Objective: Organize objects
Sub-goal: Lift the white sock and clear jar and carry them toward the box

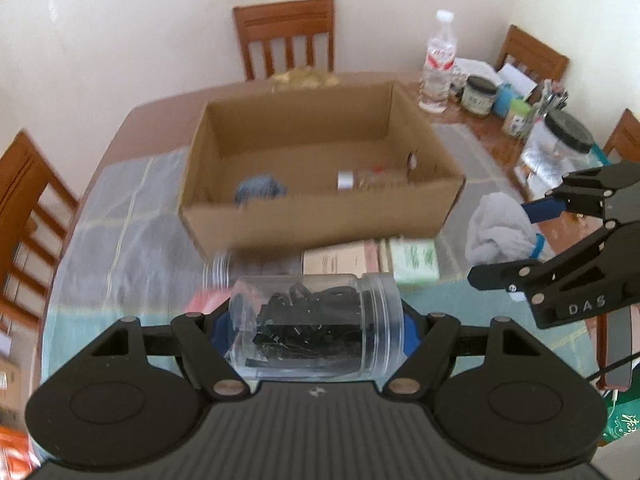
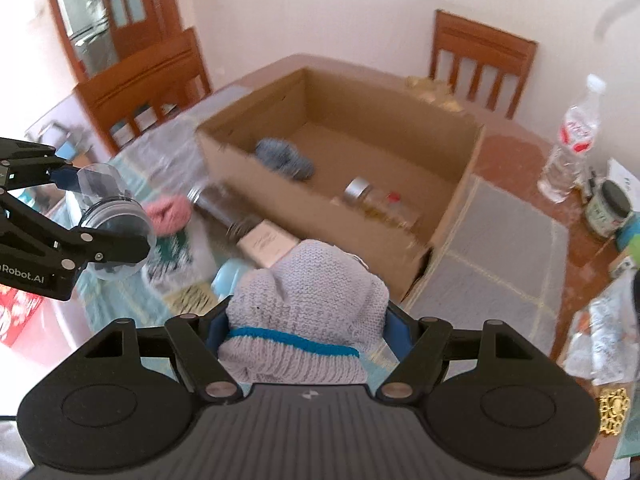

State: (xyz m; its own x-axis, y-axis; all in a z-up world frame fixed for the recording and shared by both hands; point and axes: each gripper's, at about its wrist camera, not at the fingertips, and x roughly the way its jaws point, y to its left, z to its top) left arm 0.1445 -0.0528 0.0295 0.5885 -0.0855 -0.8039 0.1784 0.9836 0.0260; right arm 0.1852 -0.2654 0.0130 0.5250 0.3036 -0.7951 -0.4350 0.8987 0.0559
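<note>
Now | left tongs (image 1: 316,332) pinching clear jar (image 1: 316,320) | right tongs (image 2: 306,332) pinching grey knit (image 2: 308,300) | both near cardboard box (image 1: 320,220) front edge

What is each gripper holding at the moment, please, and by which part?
The left gripper clamps a clear plastic jar of black pieces across its body, lying sideways. The right gripper grips a grey knitted item near its blue-striped cuff.

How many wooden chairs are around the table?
4 show: one chair behind the cardboard box, one at the table's left side, two at the right. More may be hidden.
</note>
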